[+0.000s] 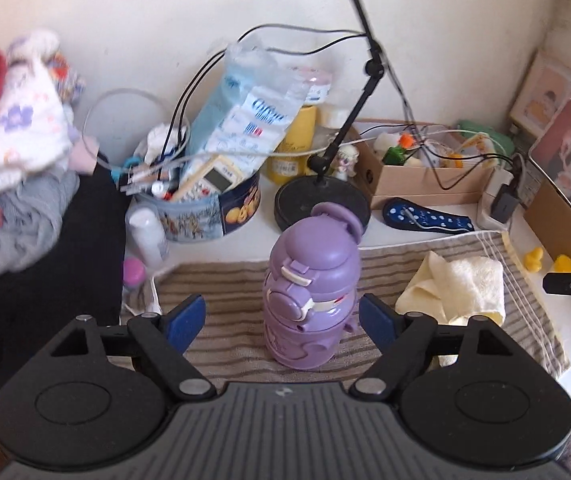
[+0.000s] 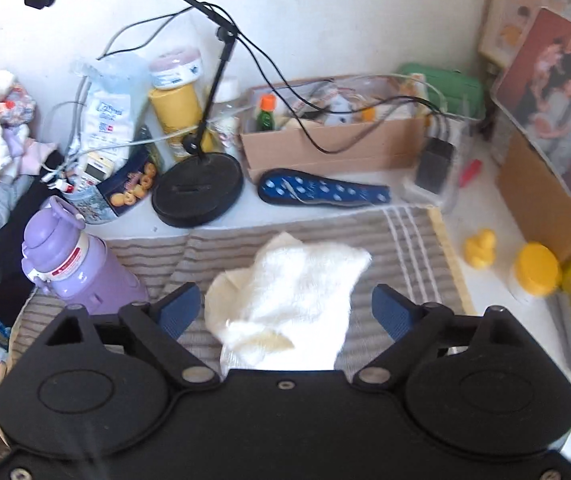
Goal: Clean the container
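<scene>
On the brown striped mat (image 1: 221, 344), standing straight up: purple plastic bottle with a flip lid (image 1: 309, 300), right between the wide-open blue pads of the left gripper (image 1: 281, 322), not touched by either pad. Lying just beside it on the mat: soft white cloth (image 2: 297, 292), loose between the spread pads of the right gripper (image 2: 285, 312), nothing pinched. Left hand closer to the bottle, right hand closer to the cloth.

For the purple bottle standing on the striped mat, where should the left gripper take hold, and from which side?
Probably the smooth round body of the purple bottle, below the lid. It stands upright between the open fingers of the left gripper, so coming in level from the near side suits. The domed lid with its latch and flip cap looks too uneven to clamp. The cream cloth lies clear to the right.
</scene>
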A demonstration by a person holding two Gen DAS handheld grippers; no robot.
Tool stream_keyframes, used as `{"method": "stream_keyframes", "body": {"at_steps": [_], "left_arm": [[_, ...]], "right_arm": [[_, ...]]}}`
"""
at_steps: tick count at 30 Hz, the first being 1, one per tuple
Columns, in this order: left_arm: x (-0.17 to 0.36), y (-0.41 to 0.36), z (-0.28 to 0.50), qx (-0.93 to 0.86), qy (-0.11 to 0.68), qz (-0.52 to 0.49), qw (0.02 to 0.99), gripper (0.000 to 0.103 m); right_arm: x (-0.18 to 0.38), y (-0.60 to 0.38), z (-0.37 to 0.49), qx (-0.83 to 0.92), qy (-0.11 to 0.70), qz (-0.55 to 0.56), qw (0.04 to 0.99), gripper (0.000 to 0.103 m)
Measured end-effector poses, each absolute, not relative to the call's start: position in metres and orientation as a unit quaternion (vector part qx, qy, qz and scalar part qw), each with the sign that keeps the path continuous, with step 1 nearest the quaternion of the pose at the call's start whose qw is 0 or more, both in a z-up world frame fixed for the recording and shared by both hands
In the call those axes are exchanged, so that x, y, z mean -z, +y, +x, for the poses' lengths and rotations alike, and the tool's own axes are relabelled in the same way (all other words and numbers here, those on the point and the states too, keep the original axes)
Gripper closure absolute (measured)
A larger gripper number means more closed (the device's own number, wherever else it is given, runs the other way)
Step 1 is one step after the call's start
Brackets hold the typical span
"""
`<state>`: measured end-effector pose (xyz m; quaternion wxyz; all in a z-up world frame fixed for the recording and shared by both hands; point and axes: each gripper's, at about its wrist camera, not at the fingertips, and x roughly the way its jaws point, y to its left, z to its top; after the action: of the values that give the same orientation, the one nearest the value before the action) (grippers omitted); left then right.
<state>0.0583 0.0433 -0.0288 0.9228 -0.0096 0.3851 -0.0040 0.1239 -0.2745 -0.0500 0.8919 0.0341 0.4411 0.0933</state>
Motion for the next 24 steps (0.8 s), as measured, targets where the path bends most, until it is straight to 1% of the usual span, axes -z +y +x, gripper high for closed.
{"method": "stream_keyframes", "body": {"at_steps": [2, 5, 9, 15, 24], "left_arm": [[0.018, 0.040, 0.048, 0.019, 0.376, -0.013, 0.926, 0.020], [0.007, 0.037, 0.034, 0.053, 0.378, -0.042, 0.923, 0.020], [0.002, 0.030, 0.021, 0.087, 0.404, -0.068, 0.908, 0.020], [0.000, 0.007, 0.000, 0.090, 0.402, -0.023, 0.911, 0.019], [-0.003, -0.005, -0.015, 0.054, 0.412, -0.014, 0.910, 0.019]], "right_arm": [[0.044, -0.269, 0.115, -0.079, 0.462, 0.044, 0.882, 0.010], [0.029, -0.262, 0.094, -0.081, 0.468, 0.047, 0.879, 0.010], [0.014, -0.250, 0.068, -0.069, 0.478, 0.022, 0.875, 0.010], [0.000, -0.248, 0.037, -0.062, 0.479, 0.022, 0.875, 0.010], [-0.016, -0.241, 0.005, -0.069, 0.472, 0.016, 0.879, 0.010]]}}
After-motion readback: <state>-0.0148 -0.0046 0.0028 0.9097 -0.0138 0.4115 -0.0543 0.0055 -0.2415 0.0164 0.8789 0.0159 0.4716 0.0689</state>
